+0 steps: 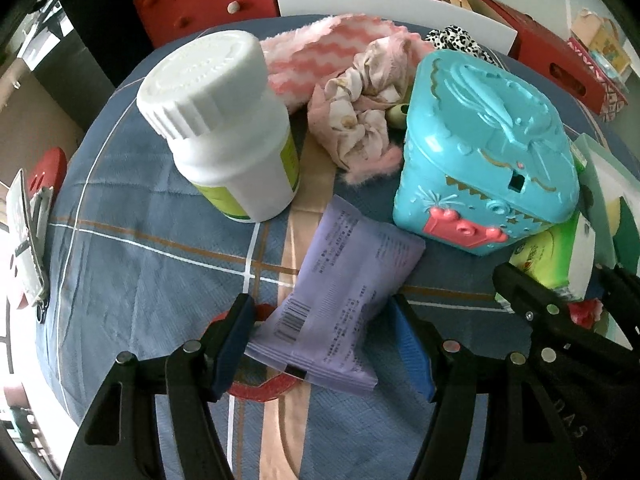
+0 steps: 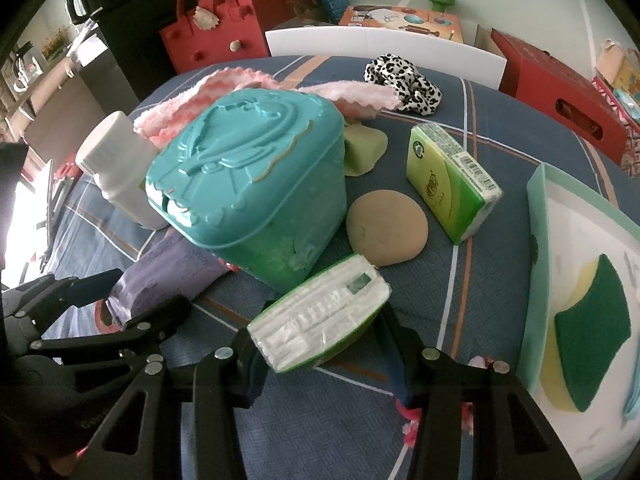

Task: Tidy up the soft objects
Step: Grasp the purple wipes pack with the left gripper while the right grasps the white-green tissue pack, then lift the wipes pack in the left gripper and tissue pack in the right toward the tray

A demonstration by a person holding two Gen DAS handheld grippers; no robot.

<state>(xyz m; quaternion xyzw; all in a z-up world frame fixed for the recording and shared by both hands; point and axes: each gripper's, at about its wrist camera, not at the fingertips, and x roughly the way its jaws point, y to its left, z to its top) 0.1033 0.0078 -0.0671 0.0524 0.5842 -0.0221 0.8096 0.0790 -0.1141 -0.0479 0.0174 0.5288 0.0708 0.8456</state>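
- Pointing steeply down at the cloth-covered table [image 1: 132, 264], the left gripper [image 1: 322, 344] straddles a purple packet [image 1: 340, 292]; its blue-padded jaws stand on either side of the packet's near end, and I cannot tell whether the pads actually press it.
- Just to its right, the right gripper [image 2: 320, 340] has a green tissue pack [image 2: 320, 316] between its fingers, the pack's white end turned toward the camera and tilted; the jaws sit close against its two sides and look clamped on it.
- Beside that pack lies a flat tan disc [image 2: 386, 232], and past it a second green tissue pack [image 2: 452, 184] rests on the cloth, apart from the first.
- At the right edge a pale green tray [image 2: 536, 248] holds a yellow and green sponge [image 2: 588, 332].
- A turquoise plastic box [image 1: 488, 152], lid on, stands in the middle, with a white bottle [image 1: 224, 124] upright to its left.
- Behind them a pink zigzag cloth [image 1: 332, 48] lies bunched, a floral scrunchie [image 1: 360, 108] resting on it.
- Farthest back, near the table's edge, sits a leopard-print scrunchie [image 2: 404, 80].
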